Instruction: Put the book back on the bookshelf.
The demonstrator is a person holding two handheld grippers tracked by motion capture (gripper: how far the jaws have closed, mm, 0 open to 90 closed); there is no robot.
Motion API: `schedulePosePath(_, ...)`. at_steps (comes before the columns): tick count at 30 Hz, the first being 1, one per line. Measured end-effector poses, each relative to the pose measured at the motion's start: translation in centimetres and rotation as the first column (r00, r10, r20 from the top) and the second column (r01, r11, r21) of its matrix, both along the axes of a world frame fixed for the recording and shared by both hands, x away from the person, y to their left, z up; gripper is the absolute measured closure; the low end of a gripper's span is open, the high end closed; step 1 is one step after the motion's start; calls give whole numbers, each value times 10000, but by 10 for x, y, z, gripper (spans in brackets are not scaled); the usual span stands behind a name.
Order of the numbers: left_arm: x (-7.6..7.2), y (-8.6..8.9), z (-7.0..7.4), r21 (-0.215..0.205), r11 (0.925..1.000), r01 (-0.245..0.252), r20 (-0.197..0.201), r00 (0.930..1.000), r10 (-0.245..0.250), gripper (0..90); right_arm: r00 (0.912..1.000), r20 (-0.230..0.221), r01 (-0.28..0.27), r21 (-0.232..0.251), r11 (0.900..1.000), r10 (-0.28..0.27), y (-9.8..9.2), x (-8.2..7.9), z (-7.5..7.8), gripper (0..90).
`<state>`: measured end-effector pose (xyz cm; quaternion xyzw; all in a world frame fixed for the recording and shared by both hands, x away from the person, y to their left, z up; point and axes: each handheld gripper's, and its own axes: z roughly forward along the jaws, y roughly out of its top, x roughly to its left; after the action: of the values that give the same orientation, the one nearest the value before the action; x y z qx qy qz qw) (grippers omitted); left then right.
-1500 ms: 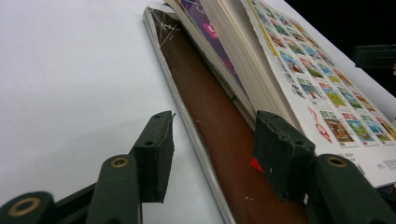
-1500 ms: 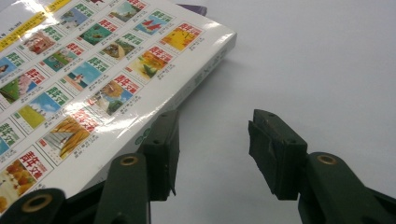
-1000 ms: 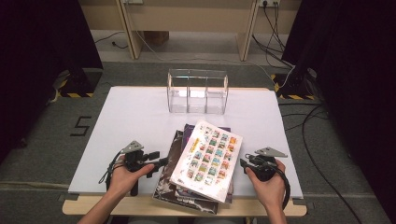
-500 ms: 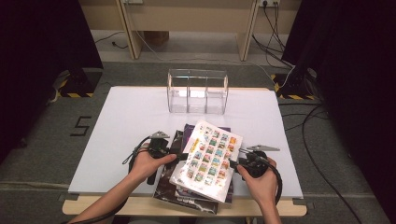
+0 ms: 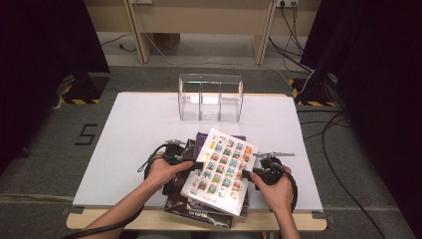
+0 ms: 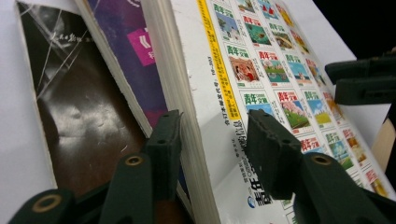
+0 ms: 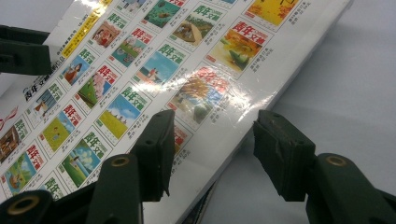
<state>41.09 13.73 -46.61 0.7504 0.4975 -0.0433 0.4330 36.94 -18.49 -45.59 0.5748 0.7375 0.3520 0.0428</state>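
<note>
A white magazine (image 5: 222,168) with a grid of small coloured pictures tops a stack at the table's front middle. Under it lie a purple book (image 5: 201,140) and a dark glossy book (image 5: 185,204). My left gripper (image 5: 197,164) is open at the magazine's left edge. In the left gripper view my left gripper (image 6: 215,149) has its jaws astride the magazine's spine (image 6: 205,116), apart from it. My right gripper (image 5: 247,175) is open at the right edge. In the right gripper view my right gripper (image 7: 212,149) has one jaw over the cover (image 7: 154,65) and the other over bare table.
A clear plastic organiser (image 5: 210,97) with three compartments stands at the back middle of the white table (image 5: 134,129). The stack overhangs the table's front edge. Cables trail on the floor at the right. The other gripper's jaws (image 6: 364,79) show across the magazine.
My left gripper has moved right from the bare table onto the stack's left edge. My right gripper has shifted slightly left, up to the magazine's right edge.
</note>
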Motion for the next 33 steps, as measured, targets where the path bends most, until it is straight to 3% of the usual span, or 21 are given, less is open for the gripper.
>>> schedulePosePath(1, 0, 2, 0, -190, 9996, -194, -284, 9994, 188, 577, 10000, 28, -4, -32, 10000, 4, 0, 0, 0, 482)
schedulePosePath(3, -1, 4, 2, -393, 9986, -361, -485, 9982, 342, 613, 9999, 90, 53, -49, 10000, -53, 1, 0, 0, 483)
schedulePosePath(7, -7, 4, 8, -712, 9967, -389, -494, 9981, 355, 631, 9995, 270, 133, -49, 9999, -132, 2, 0, -2, 481)
schedulePosePath(10, -11, 8, 12, -1661, 9852, -421, -909, 9955, 272, 685, 9994, 293, 198, -45, 9998, -196, 3, 1, -2, 480)
schedulePosePath(12, -14, 6, 13, -1711, 9849, -282, -929, 9956, 123, 693, 9992, 330, 222, -142, 9997, -218, 5, 1, -1, 478)
schedulePosePath(14, -16, 6, 10, -1484, 9886, -268, -1024, 9947, 116, 680, 9992, 346, 220, -133, 9997, -216, 6, 1, -1, 478)
schedulePosePath(18, -19, 8, 6, -2129, 9765, -343, -1852, 9827, -59, 674, 9992, 354, 200, -211, 9996, -192, 6, 3, -1, 476)
schedulePosePath(21, -26, 6, 5, -2417, 9702, -198, -2054, 9782, -312, 693, 9988, 458, 189, -225, 9996, -179, 8, 5, -1, 473)
schedulePosePath(23, -28, 6, 5, -2414, 9703, -140, -2040, 9783, -366, 703, 9986, 503, 152, -285, 9995, -138, 9, 7, -1, 471)
schedulePosePath(25, -33, 6, 3, -2327, 9725, 105, -1755, 9831, -526, 711, 9990, 425, 113, -370, 9993, -98, 11, 10, 1, 469)
schedulePosePath(27, -37, 6, 3, -2132, 9764, 351, -1217, 9906, -622, 720, 9993, 369, -29, -463, 9989, 47, 12, 12, 2, 466)
schedulePosePath(28, -37, 6, 3, -2132, 9764, 351, -1217, 9906, -622, 722, 9993, 369, -29, -463, 9989, 47, 12, 12, 2, 466)
schedulePosePath(29, -40, 5, 3, -1982, 9787, 534, -758, 9947, -696, 725, 9993, 296, -231, -480, 9986, 246, 8, 17, 4, 500)
schedulePosePath(33, -43, 6, 1, -2016, 9770, 697, -455, 9957, -804, 731, 9998, 112, -143, -193, 9997, 146, 0, 33, 3, 497)
